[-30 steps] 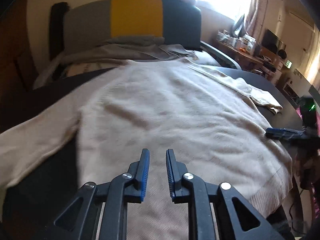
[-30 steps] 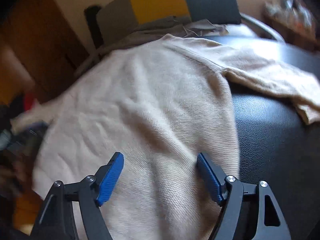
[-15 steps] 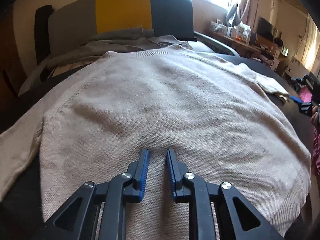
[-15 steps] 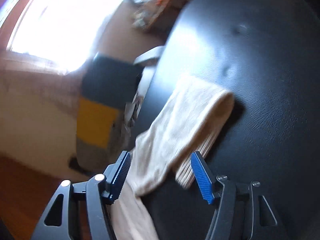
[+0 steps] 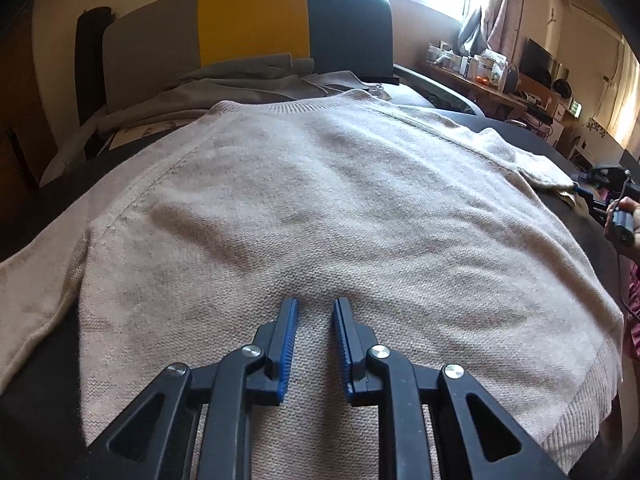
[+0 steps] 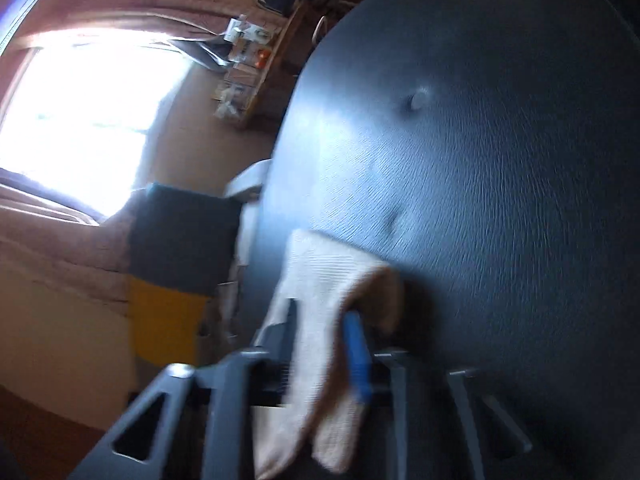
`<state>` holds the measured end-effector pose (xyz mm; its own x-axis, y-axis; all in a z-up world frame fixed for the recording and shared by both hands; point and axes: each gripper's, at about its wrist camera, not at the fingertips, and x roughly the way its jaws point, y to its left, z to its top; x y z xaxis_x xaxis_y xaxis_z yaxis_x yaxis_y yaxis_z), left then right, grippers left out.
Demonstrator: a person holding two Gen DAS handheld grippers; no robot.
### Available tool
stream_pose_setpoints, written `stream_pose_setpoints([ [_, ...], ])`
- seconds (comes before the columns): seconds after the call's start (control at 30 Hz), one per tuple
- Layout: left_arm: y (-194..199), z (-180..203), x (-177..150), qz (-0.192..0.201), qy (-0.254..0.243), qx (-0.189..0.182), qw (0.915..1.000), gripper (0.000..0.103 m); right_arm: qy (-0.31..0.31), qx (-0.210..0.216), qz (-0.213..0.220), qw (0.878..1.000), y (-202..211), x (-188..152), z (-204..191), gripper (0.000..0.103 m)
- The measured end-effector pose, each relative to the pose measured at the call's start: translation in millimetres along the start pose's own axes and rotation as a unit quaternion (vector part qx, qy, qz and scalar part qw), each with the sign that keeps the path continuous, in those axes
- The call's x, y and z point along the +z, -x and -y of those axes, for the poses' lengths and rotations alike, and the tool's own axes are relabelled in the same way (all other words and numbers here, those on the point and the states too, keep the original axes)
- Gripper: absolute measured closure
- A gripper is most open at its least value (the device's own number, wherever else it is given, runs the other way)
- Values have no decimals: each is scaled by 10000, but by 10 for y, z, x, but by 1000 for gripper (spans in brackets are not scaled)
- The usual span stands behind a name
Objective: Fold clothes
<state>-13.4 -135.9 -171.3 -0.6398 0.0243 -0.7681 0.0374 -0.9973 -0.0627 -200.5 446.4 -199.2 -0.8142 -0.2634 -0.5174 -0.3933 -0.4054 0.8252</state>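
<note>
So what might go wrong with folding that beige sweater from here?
The right gripper pinches only the sleeve cuff, so the knit might slip out when pulled. The left gripper sits on the sweater body with nothing between its jaws, so the body may drag across the dark cushion.

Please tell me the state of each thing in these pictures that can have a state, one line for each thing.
Beige sweater: spread flat, not yet folded.
Sleeve cuff: pinched in the right gripper.
Right gripper: shut on the cuff.
Left gripper: jaws slightly apart, nothing between them, low over the sweater's lower part.
Grey garment: lying crumpled behind the sweater.
</note>
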Motion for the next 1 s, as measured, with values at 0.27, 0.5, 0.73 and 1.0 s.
stream_pose_setpoints([
  [0.27,16,-46,1,-32,122,-58,9999,85,2920,195,-319,9557,-233,-371,-1461,97],
  [0.5,8,-163,104,-308,556,-388,9972,84,5542,619,-1849,8092,-585,-2287,-2406,98],
  [0.73,191,-364,483,-250,1307,-1364,9817,84,6506,287,-2525,7157,-547,-3451,-2188,67],
  [1.0,167,480,1308,291,-547,-1156,9914,79,4287,1263,-2770,8506,17,-2855,-1663,41],
])
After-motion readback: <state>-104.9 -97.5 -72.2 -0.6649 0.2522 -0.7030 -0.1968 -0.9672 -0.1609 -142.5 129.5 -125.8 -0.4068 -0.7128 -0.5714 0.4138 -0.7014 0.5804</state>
